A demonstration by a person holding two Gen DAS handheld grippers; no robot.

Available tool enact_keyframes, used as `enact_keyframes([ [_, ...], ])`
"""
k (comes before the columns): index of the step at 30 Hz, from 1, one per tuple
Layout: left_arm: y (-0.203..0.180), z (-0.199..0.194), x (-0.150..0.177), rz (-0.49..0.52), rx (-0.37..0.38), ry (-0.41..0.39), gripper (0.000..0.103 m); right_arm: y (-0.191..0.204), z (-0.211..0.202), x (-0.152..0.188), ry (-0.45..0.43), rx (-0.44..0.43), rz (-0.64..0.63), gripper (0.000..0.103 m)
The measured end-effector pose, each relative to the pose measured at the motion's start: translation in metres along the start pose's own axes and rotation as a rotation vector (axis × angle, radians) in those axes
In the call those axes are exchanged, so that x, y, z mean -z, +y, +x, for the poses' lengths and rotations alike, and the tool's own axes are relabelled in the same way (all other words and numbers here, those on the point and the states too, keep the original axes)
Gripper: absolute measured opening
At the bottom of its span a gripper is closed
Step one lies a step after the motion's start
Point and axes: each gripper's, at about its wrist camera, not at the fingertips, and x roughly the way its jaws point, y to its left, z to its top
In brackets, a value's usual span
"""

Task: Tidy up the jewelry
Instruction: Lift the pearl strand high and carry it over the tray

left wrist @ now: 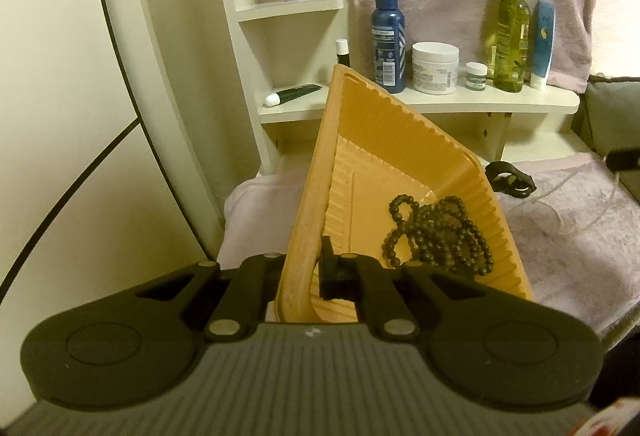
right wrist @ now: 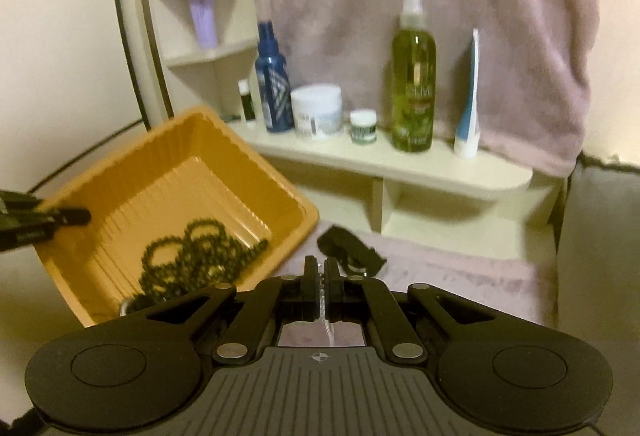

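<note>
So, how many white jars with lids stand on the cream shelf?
2. The large white plastic jar stands right of the dark blue spray bottle; the small white jar stands between it and the green bottle. Others may be hidden.

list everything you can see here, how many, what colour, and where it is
tray: one, orange, tilted, rim pinched by the left gripper
bead strands: one tangle, dark, inside the tray
strap-like item: one, black, on the cloth beside the tray
thin chain: one, silvery, pinched in the right gripper
cloth: one, pale mauve, covering the surface
shelf unit: one, cream, behind the tray
spray bottle: one, blue, on the shelf
spray bottle: one, green, on the shelf
jars: two, white, between the bottles
tube: one, blue and white, shelf's right end
left hand-held gripper: black, shut on the tray
right hand-held gripper: black, shut on the chain
</note>
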Motion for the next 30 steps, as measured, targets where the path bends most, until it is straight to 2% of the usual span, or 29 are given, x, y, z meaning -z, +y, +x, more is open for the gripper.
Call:
enact_keyframes([
  [10, -0.001, -0.001, 0.000, 0.006, 0.002, -0.003, 0.006, 0.024, -0.026, -0.033, -0.089, -0.071, -0.041, 0.002],
  [22, 0.001, 0.000, 0.000, -0.001, 0.005, -0.003, 0.006, 0.083, -0.041, -0.093, -0.228, -0.268, -0.081, 0.002],
  [26, 0.001, 0.000, 0.000, -0.003, 0.006, -0.003, 0.006, 0.101, -0.028, -0.104, -0.233, -0.310, -0.105, 0.002],
  [30, 0.002, 0.001, -0.001, -0.004, 0.008, -0.003, 0.006, 0.108, 0.003, -0.100, -0.169, -0.324, -0.095, 0.002],
])
